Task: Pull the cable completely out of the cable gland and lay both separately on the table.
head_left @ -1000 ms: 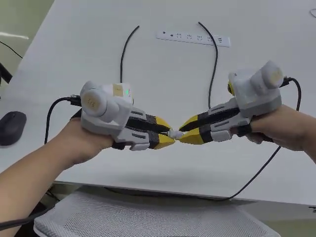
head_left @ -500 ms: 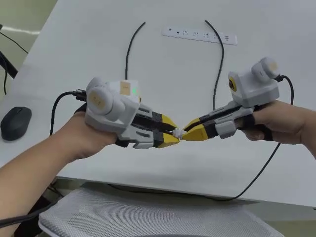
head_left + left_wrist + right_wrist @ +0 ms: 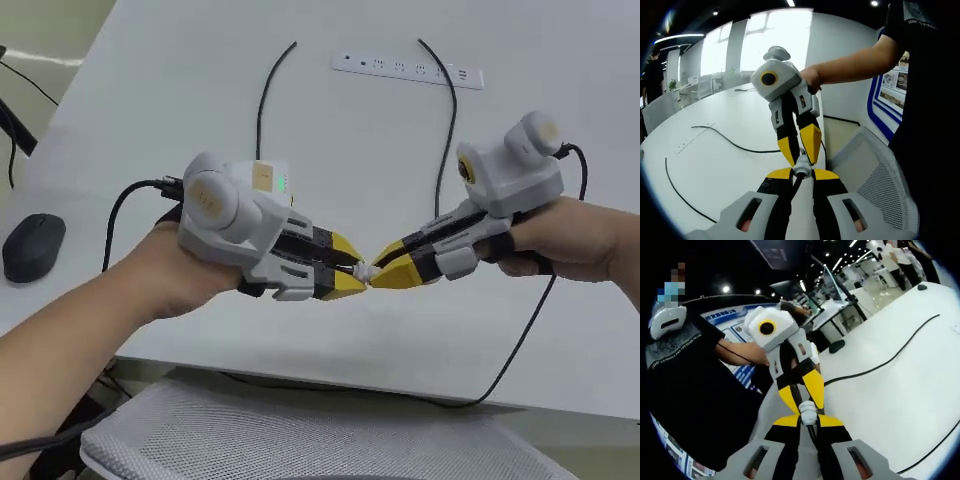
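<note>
A black mouse (image 3: 33, 247) lies on the white worktop (image 3: 340, 150). The left claw (image 3: 357, 274) is almost closed and pinches the small white cable gland (image 3: 364, 271), held up in the air above the worktop. A black cable (image 3: 797, 181) sticks out of the gland. The right claw (image 3: 377, 273) is almost closed and pinches it too.

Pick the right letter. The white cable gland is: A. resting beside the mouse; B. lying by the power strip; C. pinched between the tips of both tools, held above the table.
C: the cable gland sits between the meeting tips of the left tool and the right tool, held up off the table.
</note>
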